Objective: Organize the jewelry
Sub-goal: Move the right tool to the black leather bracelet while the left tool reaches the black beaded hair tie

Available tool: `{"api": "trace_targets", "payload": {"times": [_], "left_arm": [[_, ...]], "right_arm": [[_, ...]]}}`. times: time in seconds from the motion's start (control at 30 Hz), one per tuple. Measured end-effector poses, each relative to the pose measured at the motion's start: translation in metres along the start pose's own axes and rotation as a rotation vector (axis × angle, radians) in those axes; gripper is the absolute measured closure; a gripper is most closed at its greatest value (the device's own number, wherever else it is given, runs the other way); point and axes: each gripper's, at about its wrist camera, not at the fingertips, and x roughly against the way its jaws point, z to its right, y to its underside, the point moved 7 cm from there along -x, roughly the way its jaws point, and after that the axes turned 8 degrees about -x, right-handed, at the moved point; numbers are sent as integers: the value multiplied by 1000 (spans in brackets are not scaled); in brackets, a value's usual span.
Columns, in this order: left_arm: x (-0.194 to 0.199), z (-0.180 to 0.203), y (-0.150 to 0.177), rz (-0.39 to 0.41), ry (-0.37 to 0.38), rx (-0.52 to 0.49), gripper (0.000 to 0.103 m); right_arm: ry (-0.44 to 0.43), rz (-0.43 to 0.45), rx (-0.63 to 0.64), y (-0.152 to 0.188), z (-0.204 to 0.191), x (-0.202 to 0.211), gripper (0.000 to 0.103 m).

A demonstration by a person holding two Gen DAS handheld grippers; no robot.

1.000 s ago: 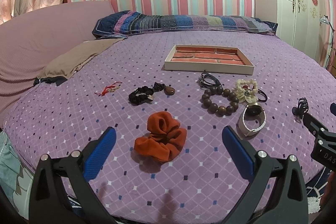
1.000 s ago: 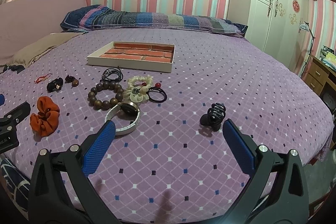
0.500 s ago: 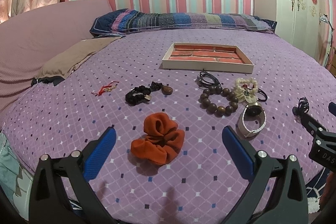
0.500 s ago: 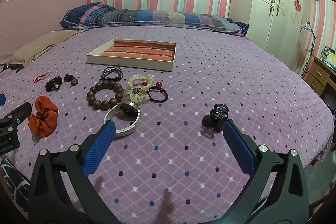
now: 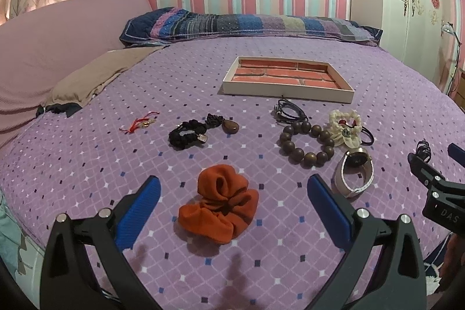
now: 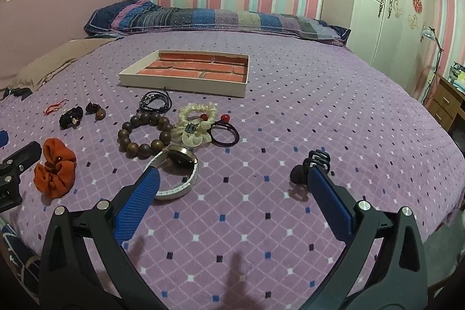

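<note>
An orange scrunchie (image 5: 221, 204) lies on the purple bedspread between the fingers of my open left gripper (image 5: 232, 204), which hovers over it. Further back rest a black scrunchie (image 5: 187, 134), a brown pendant (image 5: 230, 126), a red string charm (image 5: 139, 122), a wooden bead bracelet (image 5: 305, 142), a cream scrunchie (image 5: 345, 127) and a white-strapped watch (image 5: 353, 173). My right gripper (image 6: 232, 195) is open and holds nothing; a black claw clip (image 6: 312, 164) sits by its right finger and the watch (image 6: 177, 175) by its left. A brick-lined shallow tray (image 6: 186, 83) stands behind.
A striped pillow (image 5: 250, 25) and a tan cloth (image 5: 96, 77) lie at the head of the bed. A white wardrobe (image 6: 389, 16) and a wooden drawer unit (image 6: 447, 103) stand to the right. The bed's edge (image 6: 436, 225) drops off close on the right.
Both grippers have moved forward and lower toward the bed; the orange scrunchie and the claw clip now sit closer to the fingers. Nothing was grasped.
</note>
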Motion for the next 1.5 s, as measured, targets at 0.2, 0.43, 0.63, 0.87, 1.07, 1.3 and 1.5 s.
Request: {"api": "trace_targets", "payload": {"times": [0.2, 0.43, 0.63, 0.87, 1.07, 1.3, 1.5], "left_arm": [[-15, -5, -10, -17, 4, 1, 4], [-42, -15, -23, -42, 31, -14, 4], [-65, -32, -36, -47, 39, -31, 4], [-82, -68, -54, -26, 33, -34, 4], [-104, -101, -65, -29, 41, -14, 4], [-145, -132, -56, -89, 23, 4, 4], [-172, -138, -35, -141, 61, 14, 4]], "right_arm": [[1, -8, -5, -11, -1, -12, 4], [-17, -10, -31, -32, -12, -38, 4], [-33, -6, -28, -51, -35, -64, 4], [-20, -15, -21, -69, -62, -99, 4], [-1, -64, -27, -75, -80, -133, 4], [-8, -146, -59, -77, -103, -169, 10], [12, -195, -52, -73, -119, -193, 20]]}}
